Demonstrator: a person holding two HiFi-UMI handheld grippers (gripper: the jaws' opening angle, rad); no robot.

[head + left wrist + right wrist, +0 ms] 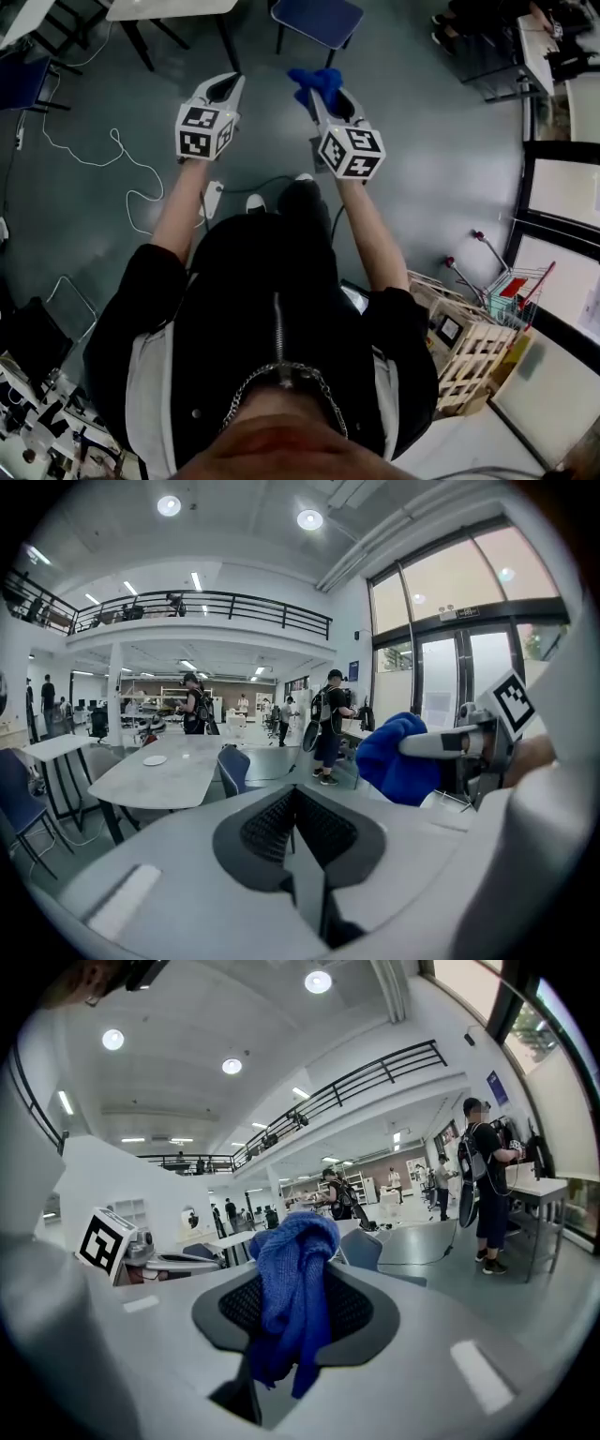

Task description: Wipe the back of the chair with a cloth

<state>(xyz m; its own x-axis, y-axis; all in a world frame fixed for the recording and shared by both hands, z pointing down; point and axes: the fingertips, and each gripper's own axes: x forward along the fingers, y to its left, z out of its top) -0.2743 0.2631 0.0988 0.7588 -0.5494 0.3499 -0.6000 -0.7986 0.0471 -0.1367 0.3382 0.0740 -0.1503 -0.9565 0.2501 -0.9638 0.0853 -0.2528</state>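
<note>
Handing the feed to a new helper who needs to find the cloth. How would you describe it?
In the head view, find the grey floor, then the person's two outstretched arms over it. The cloth is the bright blue knitted bundle pinched in the right claw; the left claw beside it is shut on nothing.

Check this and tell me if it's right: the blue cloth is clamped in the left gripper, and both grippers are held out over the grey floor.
Wrong gripper. The cloth is clamped in the right gripper, as the right gripper view shows; the left gripper is shut on nothing. Both are held out over the grey floor.
</note>
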